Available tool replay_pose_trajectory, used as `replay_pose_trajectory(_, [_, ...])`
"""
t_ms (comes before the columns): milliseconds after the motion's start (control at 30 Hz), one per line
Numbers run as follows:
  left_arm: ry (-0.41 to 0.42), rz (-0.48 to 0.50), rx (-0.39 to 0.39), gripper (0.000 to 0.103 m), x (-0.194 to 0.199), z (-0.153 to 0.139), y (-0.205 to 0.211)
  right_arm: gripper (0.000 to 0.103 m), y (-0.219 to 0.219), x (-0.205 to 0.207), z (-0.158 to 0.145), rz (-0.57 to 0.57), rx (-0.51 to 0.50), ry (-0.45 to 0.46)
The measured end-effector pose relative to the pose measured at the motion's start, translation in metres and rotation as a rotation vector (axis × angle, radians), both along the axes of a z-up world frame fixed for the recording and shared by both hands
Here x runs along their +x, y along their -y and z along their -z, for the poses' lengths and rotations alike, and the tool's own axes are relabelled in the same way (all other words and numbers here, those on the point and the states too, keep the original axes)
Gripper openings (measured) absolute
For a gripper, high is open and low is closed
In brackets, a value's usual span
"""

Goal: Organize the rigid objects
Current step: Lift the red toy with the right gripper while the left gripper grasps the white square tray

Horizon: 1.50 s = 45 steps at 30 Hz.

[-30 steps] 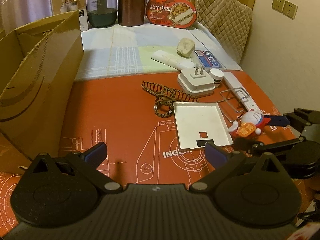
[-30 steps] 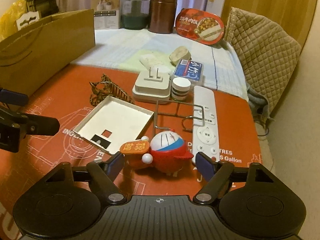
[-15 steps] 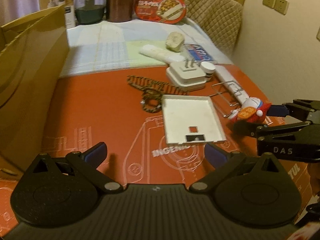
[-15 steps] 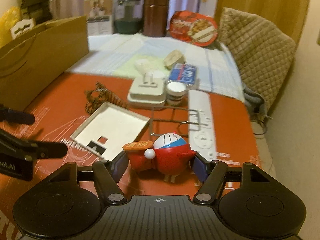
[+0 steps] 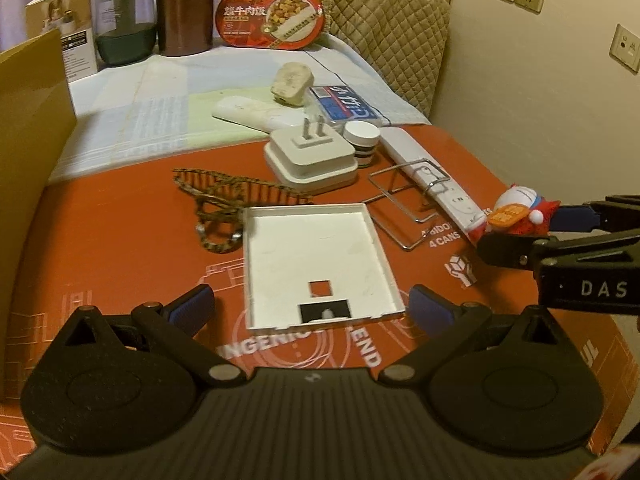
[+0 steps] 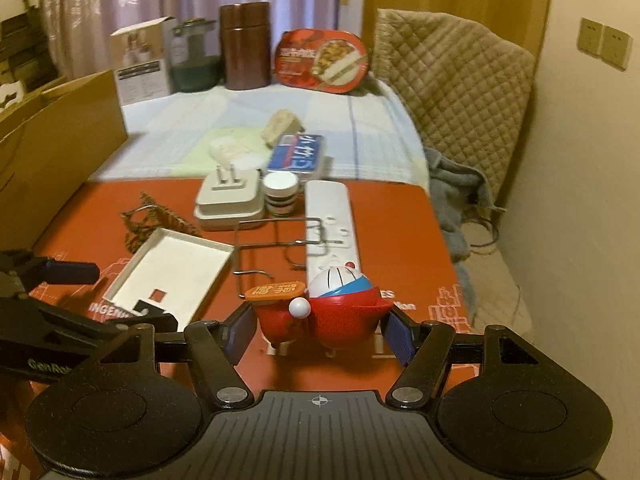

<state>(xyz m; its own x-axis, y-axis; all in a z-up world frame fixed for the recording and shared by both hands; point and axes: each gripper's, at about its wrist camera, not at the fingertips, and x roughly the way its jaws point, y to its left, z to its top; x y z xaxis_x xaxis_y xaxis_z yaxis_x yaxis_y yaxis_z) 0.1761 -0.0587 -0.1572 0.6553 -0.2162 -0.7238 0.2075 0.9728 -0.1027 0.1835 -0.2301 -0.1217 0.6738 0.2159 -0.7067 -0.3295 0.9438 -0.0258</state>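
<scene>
The tray (image 5: 316, 256) lies on the bench (image 5: 120, 248), the cord (image 5: 216, 204) to its left, the charger (image 5: 312, 156) behind it, the remote (image 5: 436, 176) to the right.

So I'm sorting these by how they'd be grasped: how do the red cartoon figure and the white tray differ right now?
The red cartoon figure is rounded and colourful; the white tray is flat, shallow and plain, with cut-outs. The figure sits upright between the right gripper's pads, which are closed on it; the tray lies free on the orange mat, with the left gripper open above its near edge. Both look like rigid plastic.
</scene>
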Motion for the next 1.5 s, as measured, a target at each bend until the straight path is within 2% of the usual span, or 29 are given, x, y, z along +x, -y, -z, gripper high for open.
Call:
replay_pose_trajectory(233, [0.024, -0.008, 0.066, 0.099, 0.005, 0.006, 0.014, 0.065, 0.006, 0.003, -0.001, 0.041, 0.000, -0.001])
replay_pose_trajectory(367, [0.022, 0.000, 0.084, 0.084, -0.001, 0.002, 0.006, 0.065, 0.006, 0.005, -0.002, 0.045, 0.004, -0.002])
replay_pose_trajectory(567, [0.003, -0.013, 0.110, 0.084, -0.024, -0.002, -0.016, 0.065, -0.005, 0.001, 0.000, -0.001, 0.010, -0.017])
replay_pose_trajectory(600, [0.009, -0.012, 0.118, 0.087, -0.025, -0.002, -0.018, 0.065, -0.006, 0.001, 0.000, -0.006, 0.011, -0.018])
replay_pose_trajectory(800, [0.026, -0.004, 0.129, 0.089, -0.009, 0.000, -0.020, 0.065, -0.014, 0.001, 0.001, -0.021, 0.011, -0.031])
replay_pose_trajectory(967, [0.023, 0.003, 0.111, 0.084, 0.000, 0.000, -0.019, 0.065, -0.016, 0.001, 0.003, -0.021, 0.008, -0.034])
replay_pose_trajectory(1200, [0.013, 0.015, 0.146, 0.083, -0.015, -0.006, -0.022, 0.065, -0.017, 0.002, 0.001, -0.009, 0.018, -0.035])
replay_pose_trajectory(1500, [0.047, 0.001, 0.141, 0.083, -0.030, -0.036, -0.031, 0.065, -0.019, -0.001, -0.011, 0.001, 0.037, -0.001])
